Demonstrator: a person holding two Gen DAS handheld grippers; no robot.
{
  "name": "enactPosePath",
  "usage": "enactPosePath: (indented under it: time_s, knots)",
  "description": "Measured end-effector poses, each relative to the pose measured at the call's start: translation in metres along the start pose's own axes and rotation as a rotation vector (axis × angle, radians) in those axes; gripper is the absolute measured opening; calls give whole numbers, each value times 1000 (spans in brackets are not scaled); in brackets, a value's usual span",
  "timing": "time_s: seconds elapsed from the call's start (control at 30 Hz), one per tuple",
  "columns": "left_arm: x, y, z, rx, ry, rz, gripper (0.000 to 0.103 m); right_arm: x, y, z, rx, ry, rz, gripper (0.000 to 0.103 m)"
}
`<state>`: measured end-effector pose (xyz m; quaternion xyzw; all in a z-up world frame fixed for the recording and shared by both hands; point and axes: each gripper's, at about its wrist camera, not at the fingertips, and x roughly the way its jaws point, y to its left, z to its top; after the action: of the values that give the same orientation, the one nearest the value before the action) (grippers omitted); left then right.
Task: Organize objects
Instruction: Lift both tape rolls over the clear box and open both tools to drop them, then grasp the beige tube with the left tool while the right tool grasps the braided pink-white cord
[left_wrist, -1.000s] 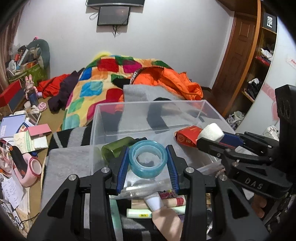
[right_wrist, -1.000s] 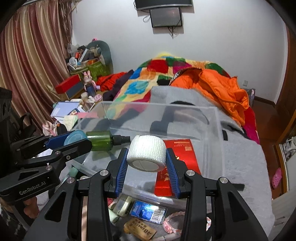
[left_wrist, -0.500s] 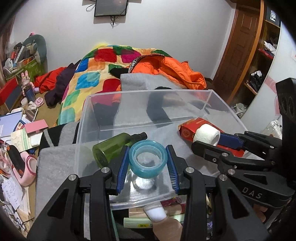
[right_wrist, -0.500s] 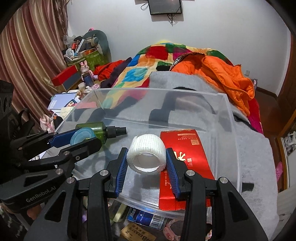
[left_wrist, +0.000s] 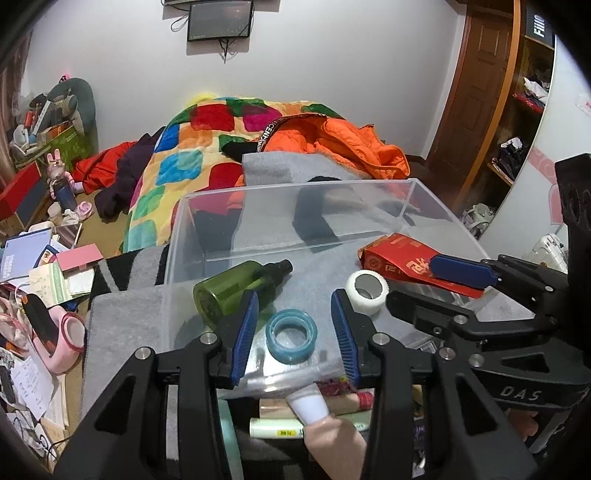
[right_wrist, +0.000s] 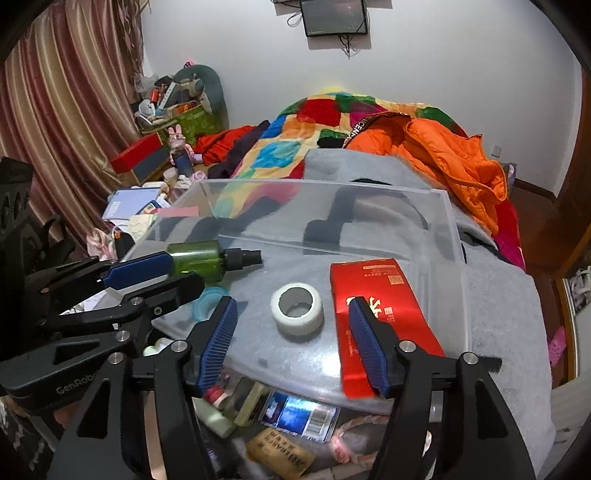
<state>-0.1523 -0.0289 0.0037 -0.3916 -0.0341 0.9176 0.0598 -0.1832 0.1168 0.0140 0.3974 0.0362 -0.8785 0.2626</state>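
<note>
Both my grippers are opening: the blue tape ring (left_wrist: 291, 335) lies loose between my left gripper (left_wrist: 293, 334) pads, the white roll (right_wrist: 297, 309) between my right gripper (right_wrist: 293, 332) pads, inside the clear bin (right_wrist: 452, 221)

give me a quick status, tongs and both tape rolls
Left tongs and right tongs opening, pads clear. Blue tape roll and white tape roll lying in clear bin. Green bottle, red packet alongside, not blocking.

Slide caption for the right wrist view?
Right gripper opening over white tape roll lying free in clear bin.
</note>
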Motion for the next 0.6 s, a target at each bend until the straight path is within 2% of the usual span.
enactPosePath:
  time_s: [0.17, 0.27, 0.53, 0.6]
  knots:
    - [-22, 0, -1, 1, -38, 3, 55, -24, -2, -2, 7, -48, -17, 70]
    - [-36, 2, -4, -8, -58, -1, 67, -39, -3, -6, 17, -74, -19, 73]
    - [-59, 8, -22, -6, -48, 9, 68, -70, 4, -24, 26, -123, -23, 80]
    - [-60, 12, -29, -8, -42, 21, 75, -72, 7, -28, 26, -124, -25, 80]
